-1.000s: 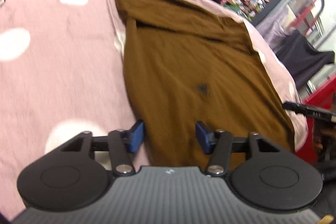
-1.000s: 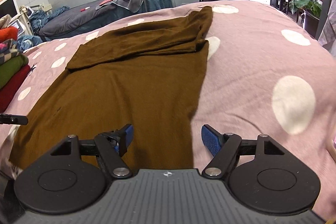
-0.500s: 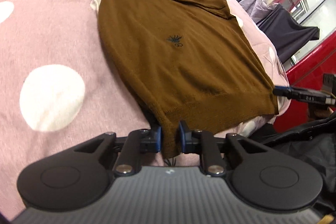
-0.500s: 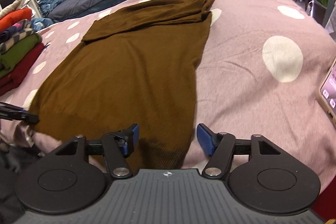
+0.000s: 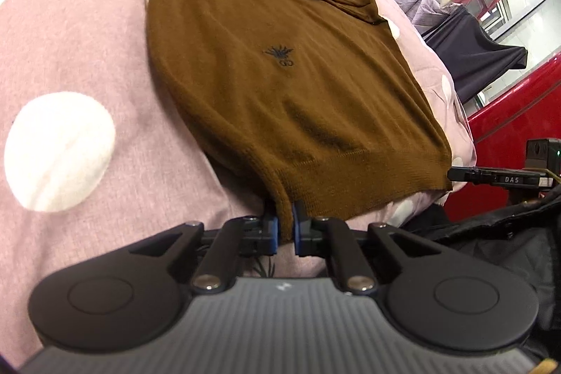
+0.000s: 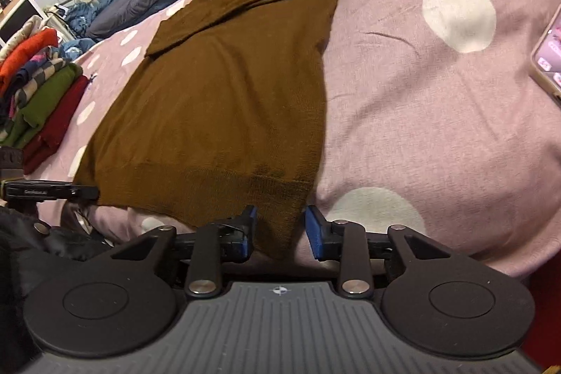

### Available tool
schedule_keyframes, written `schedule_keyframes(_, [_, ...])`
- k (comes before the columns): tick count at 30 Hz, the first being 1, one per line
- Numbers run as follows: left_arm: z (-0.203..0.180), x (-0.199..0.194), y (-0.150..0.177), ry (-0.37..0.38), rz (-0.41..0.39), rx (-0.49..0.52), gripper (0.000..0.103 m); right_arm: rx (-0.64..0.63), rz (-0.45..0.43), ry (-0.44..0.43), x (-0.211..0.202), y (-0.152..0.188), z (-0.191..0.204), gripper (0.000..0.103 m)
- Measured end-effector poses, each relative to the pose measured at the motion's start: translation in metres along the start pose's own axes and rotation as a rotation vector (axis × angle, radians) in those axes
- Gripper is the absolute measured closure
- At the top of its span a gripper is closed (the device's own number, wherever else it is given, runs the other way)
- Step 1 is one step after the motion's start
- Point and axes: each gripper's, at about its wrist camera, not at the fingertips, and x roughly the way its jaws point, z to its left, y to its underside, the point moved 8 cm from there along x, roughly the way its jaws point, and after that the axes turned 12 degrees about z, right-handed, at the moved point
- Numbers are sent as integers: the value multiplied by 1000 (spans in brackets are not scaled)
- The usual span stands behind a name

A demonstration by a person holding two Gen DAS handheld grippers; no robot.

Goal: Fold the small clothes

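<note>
A brown sweater (image 5: 280, 93) with a small dark emblem lies flat on the pink dotted bedspread (image 5: 87, 41), its sleeves folded across the top. My left gripper (image 5: 284, 230) is shut on the near left corner of the ribbed hem. In the right wrist view the same sweater (image 6: 228, 93) reaches to the bed's near edge. My right gripper (image 6: 278, 230) is closing around the near right hem corner, and a slim gap still shows beside the fabric. Each view catches the other gripper's black finger at the opposite hem corner.
A stack of folded clothes (image 6: 38, 86) in red, green and stripes sits at the bed's left edge. A phone (image 6: 548, 55) lies on the bedspread (image 6: 420, 93) at the right. Beyond the bed stand a red panel (image 5: 519, 128) and a draped black garment (image 5: 470, 58).
Both grippers came down to the sweater's near hem. The left jaws went from wide apart to shut on the corner. The right jaws narrowed around the other corner.
</note>
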Motion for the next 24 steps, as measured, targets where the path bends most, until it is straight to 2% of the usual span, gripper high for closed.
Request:
schedule_keyframes(2, [-1, 1, -1, 2, -1, 3, 96, 17, 12, -26, 1, 1, 0, 49])
schedule_keyframes(4, [0, 1, 0, 14, -7, -5, 96, 39, 35, -62, 3, 2, -1, 58])
schedule_keyframes(5, [2, 2, 0, 23, -14, -14, 98, 55, 43, -77, 4, 3, -3, 66])
schedule_keyframes(6, [5, 2, -1, 33, -23, -31, 98, 72, 46, -90, 6, 3, -5, 78])
schedule_keyframes(8, [7, 3, -2, 48, -33, -56, 99, 110, 49, -119, 7, 4, -10, 94])
schedule_keyframes(16, [-6, -9, -15, 41, -71, -23, 99, 162, 13, -212, -9, -7, -10, 96])
schedule_keyframes(19, [-8, -16, -26, 41, -96, -30, 99, 155, -9, -221, -13, -15, -10, 96])
schedule_keyframes(24, [-12, -28, -55, 55, -179, -18, 99, 131, -72, -229, -16, -39, -5, 96])
